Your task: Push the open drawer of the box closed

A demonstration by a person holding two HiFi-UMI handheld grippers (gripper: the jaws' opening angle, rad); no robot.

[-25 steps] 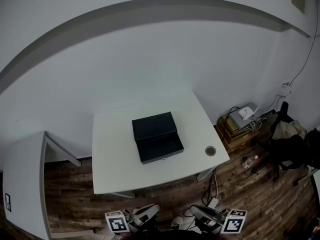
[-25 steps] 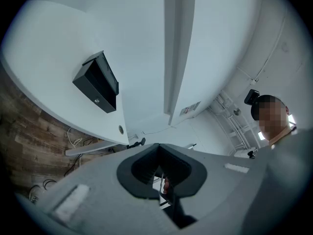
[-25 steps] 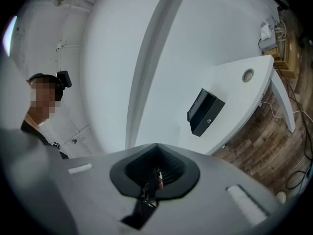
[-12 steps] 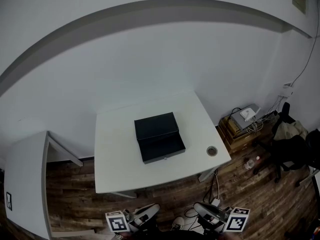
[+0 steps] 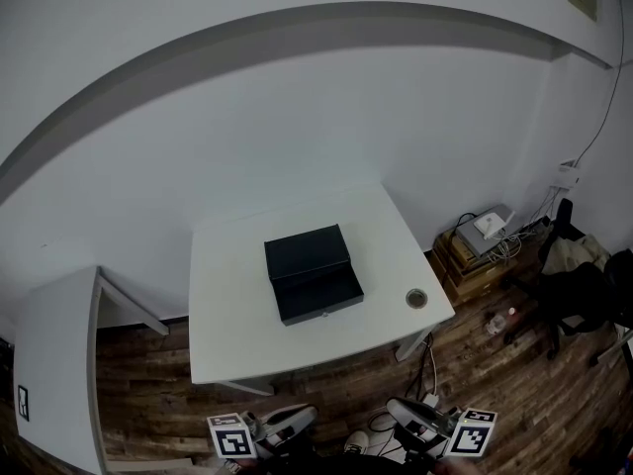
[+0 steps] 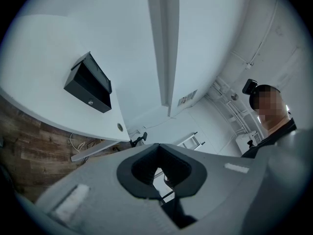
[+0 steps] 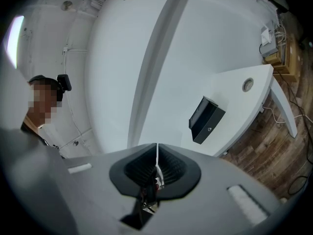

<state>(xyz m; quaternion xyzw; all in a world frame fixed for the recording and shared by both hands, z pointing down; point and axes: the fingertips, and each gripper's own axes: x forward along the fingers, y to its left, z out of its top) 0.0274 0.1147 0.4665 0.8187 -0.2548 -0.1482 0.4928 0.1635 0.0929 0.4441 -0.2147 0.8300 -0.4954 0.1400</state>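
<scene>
A black box sits mid-way on the white table, its open drawer pulled out toward me. Both grippers are held low, well short of the table's front edge. My left gripper is at the bottom left and is shut and empty. My right gripper is at the bottom right. Its jaws are opening, with a thin slit between them and nothing inside. The left gripper view has the box far off beyond its jaws. The right gripper view has it above its jaws.
A round grey cap sits in the table's front right corner. A white cabinet stands at the left. At the right are a wooden crate with devices and a dark chair. Cables lie on the wood floor.
The right gripper has drifted slightly right and down in the head view, and the head camera has shifted a little. The box and drawer have not moved.
</scene>
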